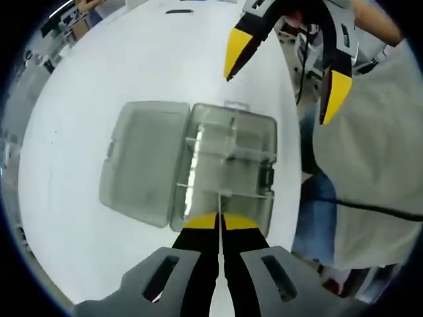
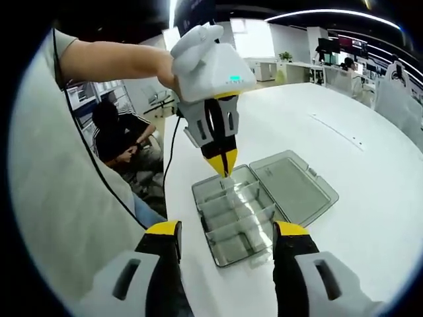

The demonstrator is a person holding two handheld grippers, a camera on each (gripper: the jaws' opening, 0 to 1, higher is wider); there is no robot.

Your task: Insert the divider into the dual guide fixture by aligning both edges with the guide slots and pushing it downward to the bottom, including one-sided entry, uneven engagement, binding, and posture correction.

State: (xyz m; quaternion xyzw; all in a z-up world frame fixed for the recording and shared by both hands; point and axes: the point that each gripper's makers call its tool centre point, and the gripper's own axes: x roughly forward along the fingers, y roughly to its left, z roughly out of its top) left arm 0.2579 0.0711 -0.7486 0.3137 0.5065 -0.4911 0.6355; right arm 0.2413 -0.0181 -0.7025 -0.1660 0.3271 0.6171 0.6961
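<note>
Divider [image 1: 217,201], a thin clear strip, stands on edge over the near rim of the clear plastic box [image 1: 231,158], pinched by the left tool [image 1: 219,222], jaws together on it. In the right gripper view the same left tool [image 2: 222,165] points down at the box's [image 2: 238,214] far-left corner w/ the divider [image 2: 228,181] at its tip, low end at the guide slots; can't tell how far it is seated. Box holds several compartments split by clear walls; contents, if any, not discernible. Hinged lid [image 2: 297,188] lies flat open beside the base, touching it. Right tool [image 2: 225,238] hangs above the box, jaws wide apart, holding nothing. White worktop [image 2: 370,165] has bare room past the lid; its edge runs just beside the box on the person's side.
</note>
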